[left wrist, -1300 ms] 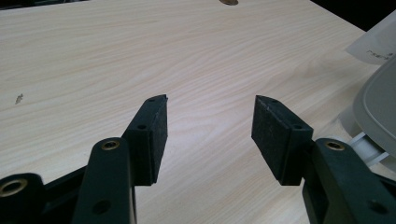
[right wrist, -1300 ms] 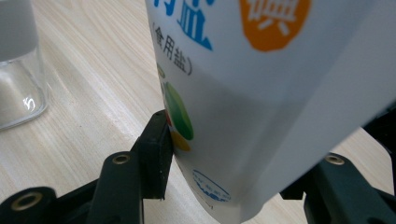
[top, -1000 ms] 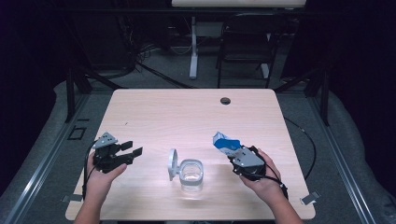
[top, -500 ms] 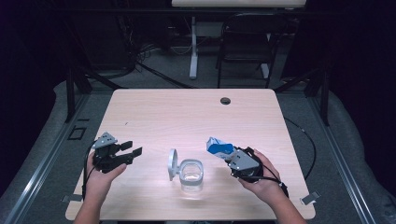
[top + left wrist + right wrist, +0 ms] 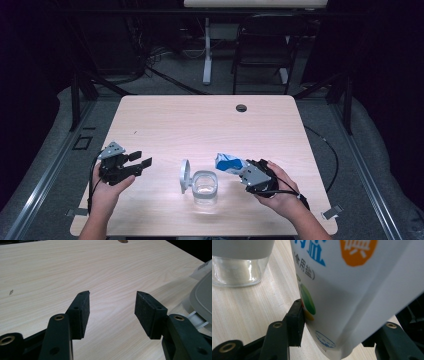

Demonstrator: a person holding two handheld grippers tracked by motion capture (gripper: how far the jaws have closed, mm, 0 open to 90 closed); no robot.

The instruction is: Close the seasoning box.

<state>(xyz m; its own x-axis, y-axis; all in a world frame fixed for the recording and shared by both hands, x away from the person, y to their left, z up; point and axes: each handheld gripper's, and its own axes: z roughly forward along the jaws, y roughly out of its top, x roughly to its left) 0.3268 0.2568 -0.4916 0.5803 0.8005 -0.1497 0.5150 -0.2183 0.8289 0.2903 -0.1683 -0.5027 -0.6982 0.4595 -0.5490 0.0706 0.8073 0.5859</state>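
A clear glass jar (image 5: 205, 188) stands on the wooden table (image 5: 200, 125) near its front edge, with its grey lid (image 5: 185, 176) hinged open to the left. My right gripper (image 5: 240, 171) is shut on a white and blue salt bag (image 5: 227, 162), which tilts toward the jar from the right. In the right gripper view the salt bag (image 5: 352, 290) sits between both pads, with the jar (image 5: 239, 267) at the upper left. My left gripper (image 5: 142, 161) hovers left of the jar, open with nothing between its fingers (image 5: 81, 312).
A dark round grommet hole (image 5: 241, 107) sits at the table's far edge. Chairs and desk legs stand on the floor beyond the table. The lid (image 5: 202, 297) shows at the right edge of the left gripper view.
My right gripper has carried the salt bag down and to the left, closer to the jar, and tilted it flatter. The left gripper has stayed still.
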